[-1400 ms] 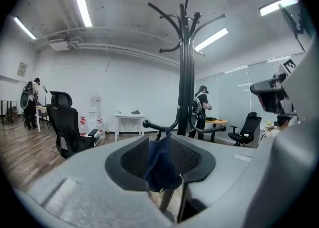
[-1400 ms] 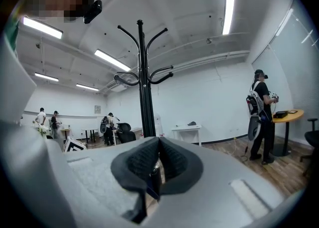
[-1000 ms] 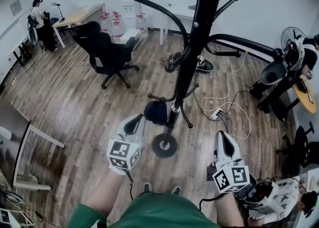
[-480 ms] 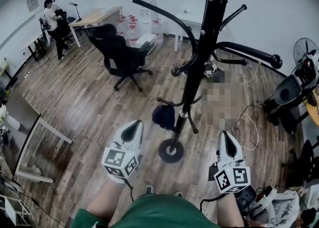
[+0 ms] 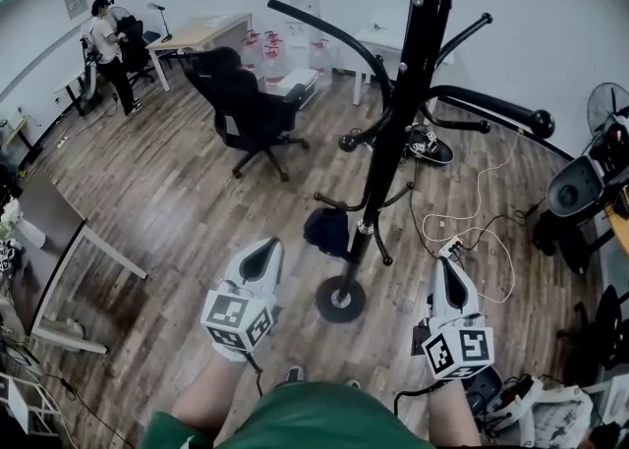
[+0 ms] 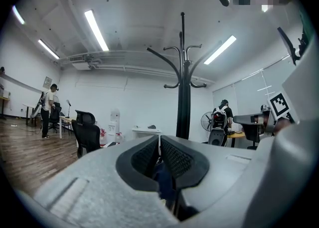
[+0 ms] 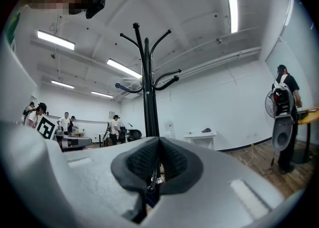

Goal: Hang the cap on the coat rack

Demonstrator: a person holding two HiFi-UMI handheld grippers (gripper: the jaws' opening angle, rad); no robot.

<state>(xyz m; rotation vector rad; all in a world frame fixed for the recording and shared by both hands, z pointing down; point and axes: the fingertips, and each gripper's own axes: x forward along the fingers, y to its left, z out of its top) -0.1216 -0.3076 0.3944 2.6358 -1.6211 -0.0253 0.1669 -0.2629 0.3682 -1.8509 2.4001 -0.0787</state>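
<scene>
- The dark blue cap (image 5: 326,231) is seen low on the coat rack (image 5: 393,133), just under a short lower hook (image 5: 329,206) at 9 o'clock of the pole. How it is caught on the hook cannot be told.
- From the rack base (image 5: 340,300), the cap is at 12 o'clock.
- The left gripper (image 5: 263,252) is found at 8 o'clock of the cap, near it, with a strip of floor visible between the two in the head view.
- In the left gripper view, the left gripper's (image 6: 159,147) jaws are closed together. Only a thin slit is left, and a bit of the cap (image 6: 163,181) is seen low through it. No clamping on the cap is shown.
- The rack pole (image 6: 183,97) is seen at 1 o'clock of that slit.
- The right gripper (image 5: 444,275) is held at 3 o'clock of the base, well apart from the cap.
- In its own view, the right gripper's (image 7: 158,154) jaws are closed with nothing held. The rack (image 7: 148,97) is seen at 12 o'clock behind them.
- A black office chair (image 5: 246,108) is seen at 11 o'clock of the cap, and a white cable (image 5: 472,231) lies on the floor at 3 o'clock.
</scene>
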